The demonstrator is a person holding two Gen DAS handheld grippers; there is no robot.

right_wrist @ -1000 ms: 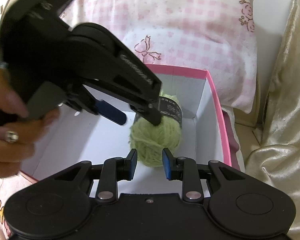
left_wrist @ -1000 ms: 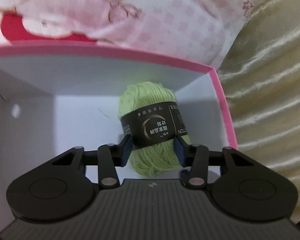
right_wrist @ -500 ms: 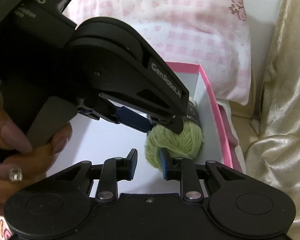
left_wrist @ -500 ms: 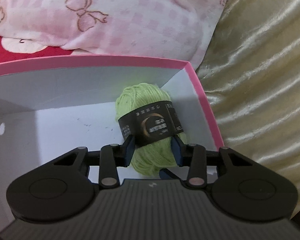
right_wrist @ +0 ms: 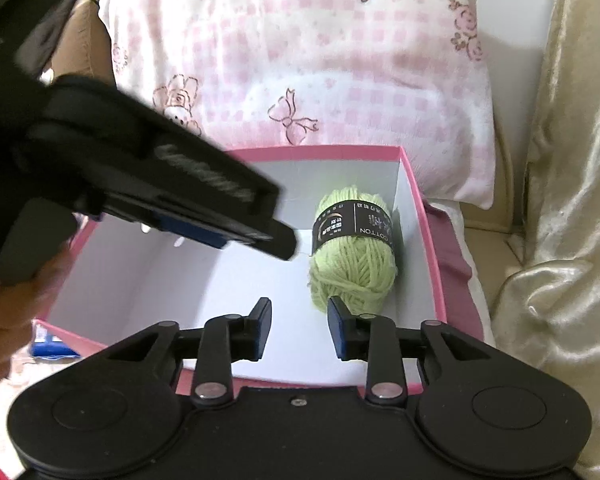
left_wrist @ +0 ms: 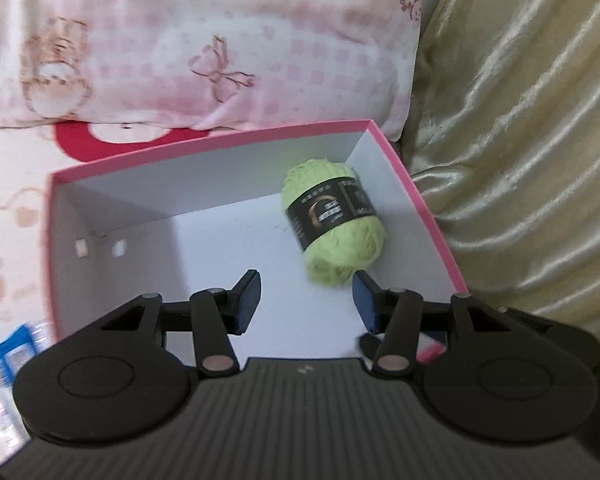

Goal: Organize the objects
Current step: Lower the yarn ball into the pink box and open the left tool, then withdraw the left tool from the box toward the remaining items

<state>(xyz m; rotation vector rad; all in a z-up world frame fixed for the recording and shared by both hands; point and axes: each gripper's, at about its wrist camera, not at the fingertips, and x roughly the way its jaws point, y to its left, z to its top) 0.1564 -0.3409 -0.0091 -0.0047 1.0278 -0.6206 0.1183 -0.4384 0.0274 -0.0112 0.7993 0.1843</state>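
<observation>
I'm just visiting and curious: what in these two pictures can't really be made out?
- Yarn label: print blurred in left view.
- Blue packet: cut by left view's edge, blurred.
- Box near wall: hidden by right gripper body in right view.
- Left gripper tips: blurred in right view.

We see our left gripper (left_wrist: 305, 300) over the pink box (left_wrist: 416, 200), jaws opening with nothing between them; the green yarn ball (left_wrist: 336, 236) lies in the box's far right corner.
</observation>
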